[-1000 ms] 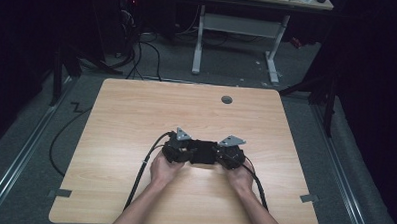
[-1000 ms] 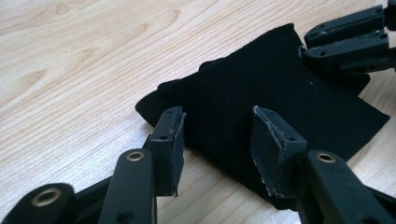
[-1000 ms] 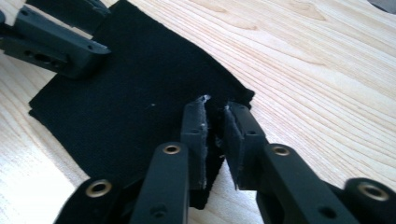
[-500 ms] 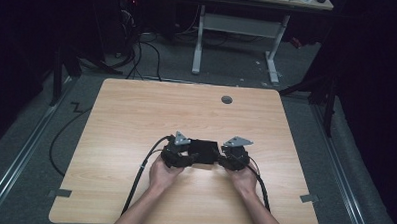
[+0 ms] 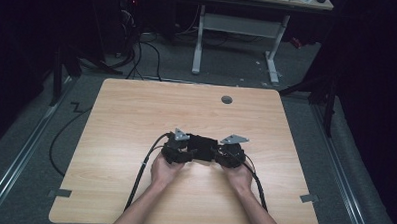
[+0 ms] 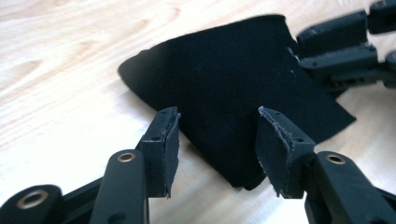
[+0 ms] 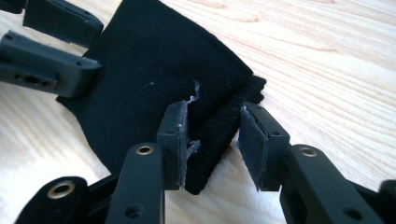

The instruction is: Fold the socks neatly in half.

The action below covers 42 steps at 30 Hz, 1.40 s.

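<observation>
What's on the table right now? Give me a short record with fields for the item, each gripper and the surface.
item: black cloth, folded, lying flat between both grippers
left gripper: jaws have just been opening, apart, cloth edge between them, pads not pressing
right gripper: jaws have just been opening, apart, straddling the ribbed end of the cloth
surface: wooden table, grey round plug near far edge
</observation>
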Available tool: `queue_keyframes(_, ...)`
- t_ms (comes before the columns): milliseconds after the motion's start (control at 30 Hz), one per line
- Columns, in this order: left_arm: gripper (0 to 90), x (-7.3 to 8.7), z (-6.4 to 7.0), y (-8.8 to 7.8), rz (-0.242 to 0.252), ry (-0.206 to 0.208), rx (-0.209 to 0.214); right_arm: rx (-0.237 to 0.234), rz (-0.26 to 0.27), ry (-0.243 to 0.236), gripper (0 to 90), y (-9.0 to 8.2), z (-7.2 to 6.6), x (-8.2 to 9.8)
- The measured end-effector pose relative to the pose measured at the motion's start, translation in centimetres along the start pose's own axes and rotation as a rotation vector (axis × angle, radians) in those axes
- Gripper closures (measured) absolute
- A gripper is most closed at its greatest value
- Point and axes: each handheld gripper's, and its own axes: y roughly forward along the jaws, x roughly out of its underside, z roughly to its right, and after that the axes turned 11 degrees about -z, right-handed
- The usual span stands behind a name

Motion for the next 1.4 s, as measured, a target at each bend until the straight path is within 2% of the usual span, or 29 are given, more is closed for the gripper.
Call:
queue_keyframes(300,49.3,-0.4,-0.7,0.5,0.013,-0.028,-0.002,-0.002,0.009,0.030,62.9,1.0,0.6,-0.9)
queue_keyframes(433,47.8,-0.4,-0.5,0.1,0.014,-0.012,-0.010,-0.007,0.010,0.034,62.8,0.9,0.8,-0.8)
queue_keyframes(733,46.0,-0.3,-0.7,-1.5,0.060,-0.022,0.000,-0.008,0.016,0.041,61.7,0.3,0.7,-0.8)
queue_keyframes(900,45.2,0.0,-0.8,-2.7,0.088,-0.025,0.012,-0.012,0.039,0.053,61.2,-0.6,1.0,-0.8)
queue_keyframes(1000,44.5,0.2,-1.2,-3.3,0.105,-0.032,0.010,-0.017,0.060,0.058,60.9,-1.2,1.2,-0.9)
queue_keyframes(1167,43.3,0.3,-1.6,-4.0,0.122,-0.041,-0.001,-0.017,0.062,0.063,56.9,-1.5,1.4,-0.7)
queue_keyframes(1300,43.7,0.4,-1.7,-4.5,0.116,-0.043,-0.022,-0.021,0.080,0.075,54.3,-1.8,1.6,-0.6)
queue_keyframes(1400,43.1,0.6,-1.9,-4.9,0.130,-0.046,-0.021,-0.022,0.088,0.079,53.4,-2.0,1.7,-0.5)
